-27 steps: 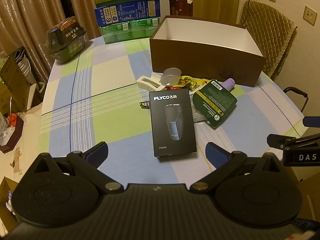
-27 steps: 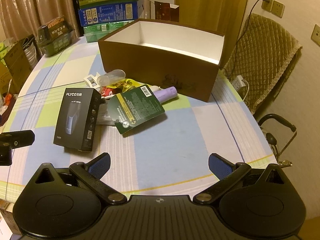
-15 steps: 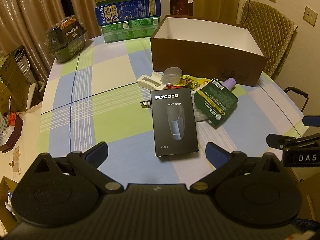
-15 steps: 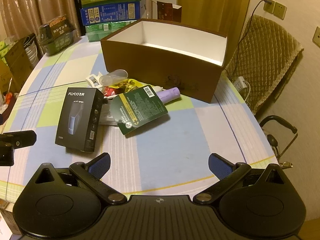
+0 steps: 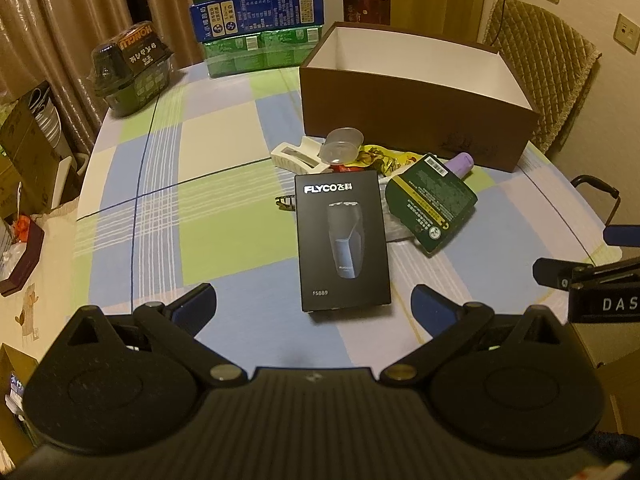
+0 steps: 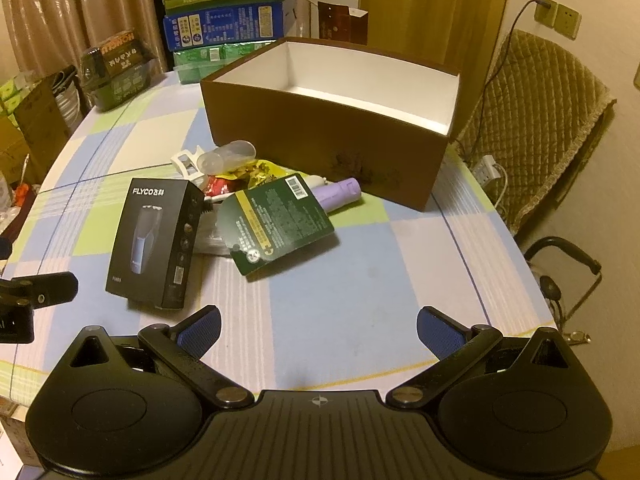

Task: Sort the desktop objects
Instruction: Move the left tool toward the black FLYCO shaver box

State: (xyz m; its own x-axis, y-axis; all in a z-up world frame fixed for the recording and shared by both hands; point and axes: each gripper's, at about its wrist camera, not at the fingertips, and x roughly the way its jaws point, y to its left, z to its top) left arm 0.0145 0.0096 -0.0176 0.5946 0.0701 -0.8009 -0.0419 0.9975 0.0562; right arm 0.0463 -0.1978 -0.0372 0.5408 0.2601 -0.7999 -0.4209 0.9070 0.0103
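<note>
Two grippers, your left gripper and right gripper, hang released over checked counter; curtains behind. Black shaver box flat, probably sealed.

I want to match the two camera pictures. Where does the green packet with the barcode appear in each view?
Left wrist view: the green packet lies right of centre, beside the black shaver box.
Right wrist view: the green packet lies near the centre, to the right of the shaver box.
Shared landmark: the open brown box stands behind the packet in both views.
</note>
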